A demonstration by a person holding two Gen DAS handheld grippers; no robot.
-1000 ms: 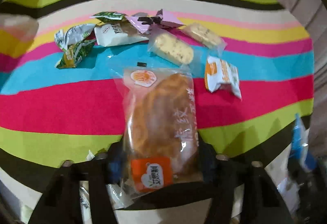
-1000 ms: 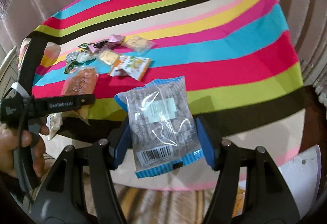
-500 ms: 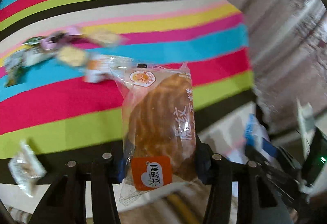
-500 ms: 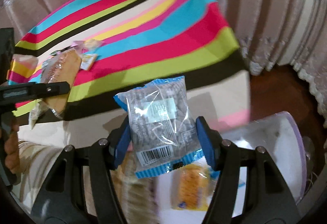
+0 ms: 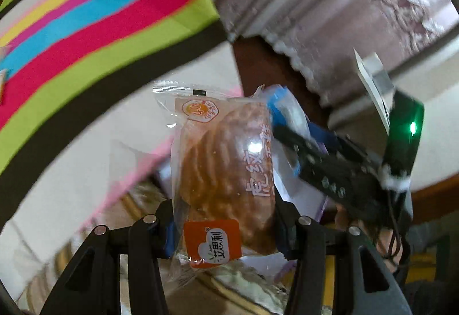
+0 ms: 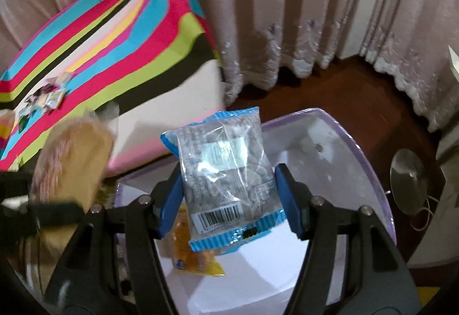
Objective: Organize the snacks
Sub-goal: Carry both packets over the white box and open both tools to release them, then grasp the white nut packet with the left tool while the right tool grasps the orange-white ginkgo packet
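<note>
Swinging away from striped table [image 6: 94,36]: right gripper [image 6: 229,197] clamps blue-edged clear seed packet [image 6: 223,171] over white lavender-rimmed bin [image 6: 338,142]; left gripper [image 5: 223,224] pinches orange-labelled cake pack [image 5: 223,171], probably bin-bound too.

At upper left, the tablecloth [image 6: 114,36] runs in cyan, red, lime, black, cream, pink and yellow stripes. The centre packet [image 6: 226,171] is clear with blue striped edges; the pastry wrapper [image 5: 221,171] shows golden brown with an orange label. Upper right, the curtains [image 6: 287,7] are beige.
</note>
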